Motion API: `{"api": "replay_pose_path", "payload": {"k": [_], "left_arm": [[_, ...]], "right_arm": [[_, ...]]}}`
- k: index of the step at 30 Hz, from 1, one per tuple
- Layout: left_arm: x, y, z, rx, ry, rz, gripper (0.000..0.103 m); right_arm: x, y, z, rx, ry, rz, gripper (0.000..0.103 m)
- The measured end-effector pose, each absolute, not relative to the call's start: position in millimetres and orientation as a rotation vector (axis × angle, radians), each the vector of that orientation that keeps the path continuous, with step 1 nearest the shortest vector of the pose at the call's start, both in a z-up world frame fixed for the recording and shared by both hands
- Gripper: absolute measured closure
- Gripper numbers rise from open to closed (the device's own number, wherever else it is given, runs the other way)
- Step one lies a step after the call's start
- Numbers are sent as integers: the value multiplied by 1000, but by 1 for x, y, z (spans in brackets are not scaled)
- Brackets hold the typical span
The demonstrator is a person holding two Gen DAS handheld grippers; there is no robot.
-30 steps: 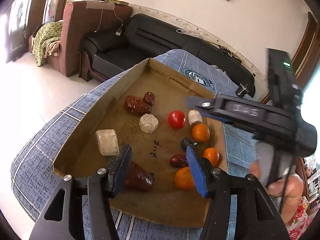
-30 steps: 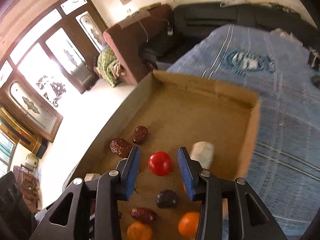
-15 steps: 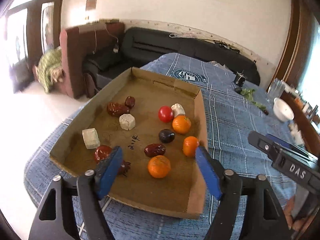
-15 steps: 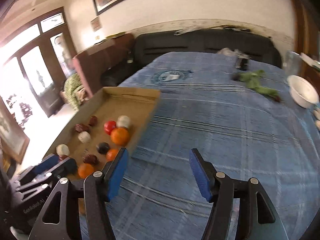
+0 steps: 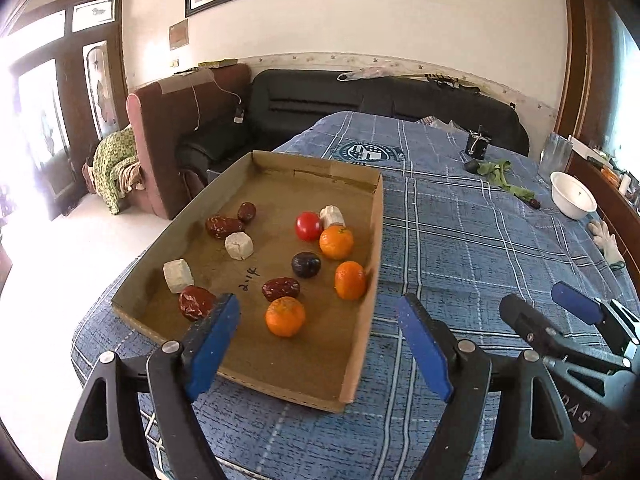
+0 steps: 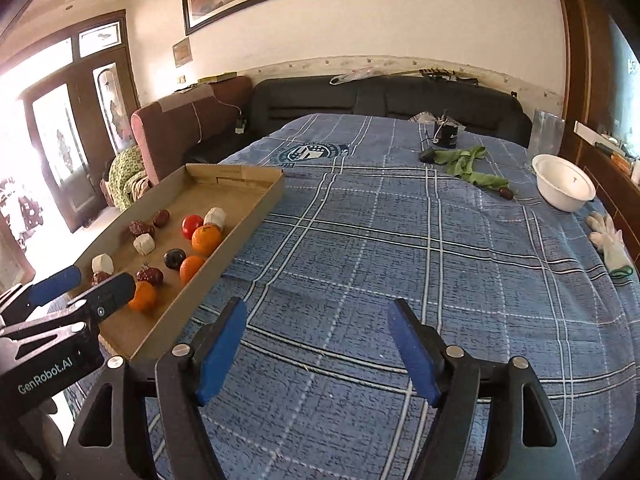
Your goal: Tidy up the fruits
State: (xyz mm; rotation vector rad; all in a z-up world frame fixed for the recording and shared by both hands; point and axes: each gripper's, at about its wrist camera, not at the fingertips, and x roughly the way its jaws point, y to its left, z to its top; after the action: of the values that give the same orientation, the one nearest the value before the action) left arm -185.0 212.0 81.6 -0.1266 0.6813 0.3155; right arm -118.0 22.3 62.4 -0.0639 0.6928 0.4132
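Note:
A cardboard tray (image 5: 376, 240) lies on the blue checked cloth. It holds three oranges (image 5: 285, 316), a red tomato (image 5: 308, 225), a dark plum (image 5: 306, 265), several red dates (image 5: 281, 288) and three white lumps (image 5: 239, 245). My left gripper (image 5: 318, 300) hovers over the tray's near edge, its jaws opening with nothing between them. My right gripper (image 6: 317, 306) hangs over bare cloth to the right of the tray (image 6: 240, 236), jaws also opening and empty. Each gripper shows at the edge of the other's view.
A white bowl (image 6: 564, 186), green leaves (image 6: 464, 162), a small dark object (image 6: 444, 136) and a white glove (image 6: 610, 240) lie at the far right of the cloth. A black sofa (image 6: 380, 96) and a brown armchair (image 6: 176, 128) stand behind the table.
Both grippers have pulled back from low over the fruit and their jaws have widened. The right gripper has swung right, off the tray and over the cloth. The fruit has not moved.

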Motion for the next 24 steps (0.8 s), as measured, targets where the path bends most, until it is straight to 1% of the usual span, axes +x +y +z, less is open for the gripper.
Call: {"api": "replay_pose_path", "payload": {"k": [7, 19, 24], "left_arm": [[-183, 204, 79, -118, 691, 308, 22], [-186, 212, 77, -142, 690, 313, 22], [-192, 217, 81, -149, 655, 342, 22]], "right_arm": [[-122, 15, 58, -61, 706, 412, 24], [-126, 24, 56, -88, 713, 420, 21], [-128, 27, 56, -97, 711, 424, 20]]}}
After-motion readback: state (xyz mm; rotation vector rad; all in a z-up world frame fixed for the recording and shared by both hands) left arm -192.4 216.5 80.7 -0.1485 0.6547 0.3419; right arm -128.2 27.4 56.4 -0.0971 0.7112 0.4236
